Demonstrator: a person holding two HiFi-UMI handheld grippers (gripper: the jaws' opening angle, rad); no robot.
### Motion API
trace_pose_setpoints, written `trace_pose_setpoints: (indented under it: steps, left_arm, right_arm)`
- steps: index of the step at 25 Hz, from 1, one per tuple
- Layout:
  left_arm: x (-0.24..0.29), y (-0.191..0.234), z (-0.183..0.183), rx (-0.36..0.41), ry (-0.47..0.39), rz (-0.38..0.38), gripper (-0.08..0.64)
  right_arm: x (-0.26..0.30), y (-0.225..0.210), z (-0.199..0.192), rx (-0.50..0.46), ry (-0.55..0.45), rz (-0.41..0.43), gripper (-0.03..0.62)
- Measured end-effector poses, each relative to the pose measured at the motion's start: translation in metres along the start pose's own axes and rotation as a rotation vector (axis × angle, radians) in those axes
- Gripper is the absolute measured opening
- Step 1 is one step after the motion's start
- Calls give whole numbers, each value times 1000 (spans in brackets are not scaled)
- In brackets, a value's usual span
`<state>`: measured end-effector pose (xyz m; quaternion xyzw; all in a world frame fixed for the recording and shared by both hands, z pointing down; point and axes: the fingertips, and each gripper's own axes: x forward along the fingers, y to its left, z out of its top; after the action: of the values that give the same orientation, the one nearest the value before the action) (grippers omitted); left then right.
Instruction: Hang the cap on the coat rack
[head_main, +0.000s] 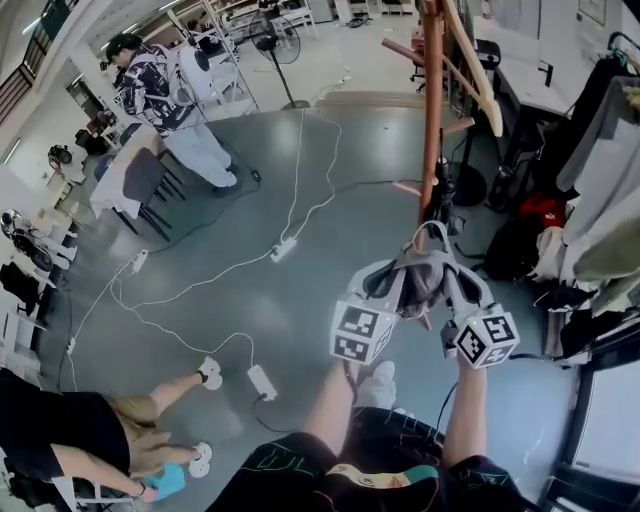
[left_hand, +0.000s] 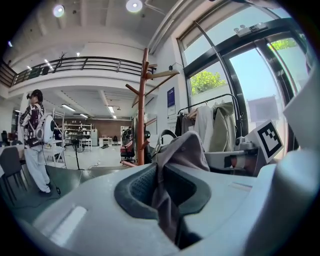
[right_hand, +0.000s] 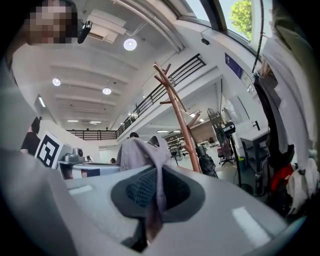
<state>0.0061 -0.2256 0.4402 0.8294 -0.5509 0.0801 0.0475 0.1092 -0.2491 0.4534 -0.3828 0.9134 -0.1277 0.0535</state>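
Observation:
A grey cap (head_main: 422, 280) hangs between my two grippers just in front of the brown wooden coat rack (head_main: 432, 110). My left gripper (head_main: 392, 292) is shut on the cap's left edge; grey fabric (left_hand: 172, 172) is pinched between its dark pads. My right gripper (head_main: 455, 295) is shut on the cap's other edge, with fabric (right_hand: 150, 165) squeezed between its pads. The rack's pole (left_hand: 142, 107) stands straight ahead in the left gripper view with pegs branching near the top. In the right gripper view the coat rack (right_hand: 180, 120) leans to the right behind the cap.
A clothes rail with hanging coats (head_main: 600, 180) stands at the right. White cables and power strips (head_main: 262, 382) lie across the grey floor. A standing person (head_main: 165, 105) is at the back left, a seated person's legs (head_main: 150, 420) at the lower left. A floor fan (head_main: 275, 45) stands behind.

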Motion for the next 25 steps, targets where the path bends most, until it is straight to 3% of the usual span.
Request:
trace_pose_setpoints:
  steps: [4,12,25]
  left_arm:
    - [24,27,12,9,-15,-10,43]
    - [83,40,16,-25,-27,-90,43]
    - [141,64,18,-89,-60,-189,43]
  right_arm:
    - [33,-9,9,-6,-11,-11,18]
    - [61,-53,19,-34,3,-93,18]
    - [95,-86,28,-90,64,-197,18]
